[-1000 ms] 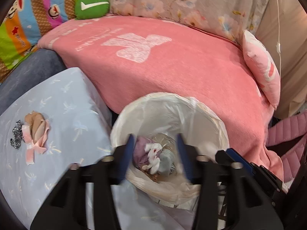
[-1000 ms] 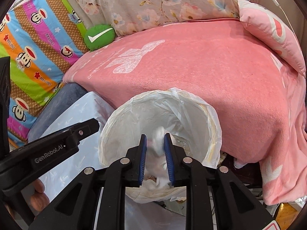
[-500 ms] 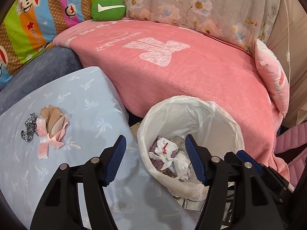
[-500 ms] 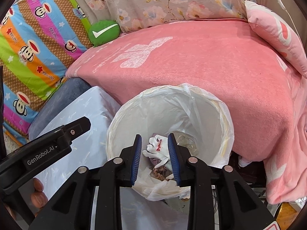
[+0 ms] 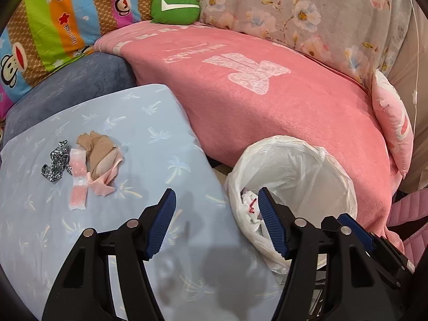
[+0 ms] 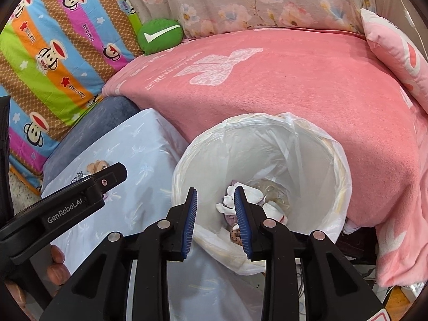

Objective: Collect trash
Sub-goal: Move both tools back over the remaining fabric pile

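Holding both grippers empty, you sit between two work zones. Your left gripper (image 5: 215, 200) is spread wide over the near edge of the light-blue palm-print cushion (image 5: 149, 123), its right finger at the rim of the lined waste bin (image 5: 334, 165). Your right gripper (image 6: 215, 200) is spread about halfway, nothing between its pads, and hangs directly above the bin's (image 6: 315, 139) mouth.

Trash status:
- In the bin: crumpled white tissues (image 6: 240, 195), one with a red mark, plus darker scraps beneath. The white plastic liner is folded over the rim, so drops land inside.
- Remaining on the cushion: a small cluster well left of your left gripper, made of a tan crumpled piece (image 5: 97, 149), a pink wrapper strip (image 5: 78, 182) and a black-and-white patterned scrap (image 5: 55, 164). They touch or overlap, so one pinch may not take all three.

Judgement: the bin stands just beside the cushion and against the pink blanket (image 5: 267, 101), presumably to keep carries short. The next move likely belongs to your left gripper, already wide enough for the cluster. The soft cushion may yield under the pads; expect to snag fabric.
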### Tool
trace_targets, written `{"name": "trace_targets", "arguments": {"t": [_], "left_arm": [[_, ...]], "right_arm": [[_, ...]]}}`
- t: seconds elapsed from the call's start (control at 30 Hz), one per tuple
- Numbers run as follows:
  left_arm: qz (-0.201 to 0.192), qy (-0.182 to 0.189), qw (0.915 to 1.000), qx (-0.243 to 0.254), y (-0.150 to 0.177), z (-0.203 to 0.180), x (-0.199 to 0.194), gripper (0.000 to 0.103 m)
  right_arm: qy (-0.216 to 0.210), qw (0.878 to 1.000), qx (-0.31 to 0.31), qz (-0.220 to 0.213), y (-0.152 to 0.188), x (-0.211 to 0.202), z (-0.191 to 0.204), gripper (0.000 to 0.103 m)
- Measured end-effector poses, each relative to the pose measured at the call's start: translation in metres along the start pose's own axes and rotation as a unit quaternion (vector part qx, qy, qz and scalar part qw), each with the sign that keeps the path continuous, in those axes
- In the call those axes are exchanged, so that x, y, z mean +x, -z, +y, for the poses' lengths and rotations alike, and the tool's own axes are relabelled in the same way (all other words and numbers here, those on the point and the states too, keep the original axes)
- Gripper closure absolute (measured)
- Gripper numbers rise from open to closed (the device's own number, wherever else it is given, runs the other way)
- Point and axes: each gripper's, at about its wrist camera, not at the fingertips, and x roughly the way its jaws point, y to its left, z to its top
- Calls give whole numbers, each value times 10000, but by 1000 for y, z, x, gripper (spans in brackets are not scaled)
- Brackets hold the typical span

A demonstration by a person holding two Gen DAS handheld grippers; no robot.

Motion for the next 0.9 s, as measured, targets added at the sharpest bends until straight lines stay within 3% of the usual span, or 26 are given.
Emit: {"name": "trace_targets", "arguments": {"t": [0.4,0.9], "left_arm": [[21,-295,9990,-339,9,56,-4,42],[120,-869,9908,-1027,27,162,-9,42]], "right_arm": [[-220,9986,-443,205,12,13,53,73],[-565,9905,-1099,610,31,47,141,71]]}}
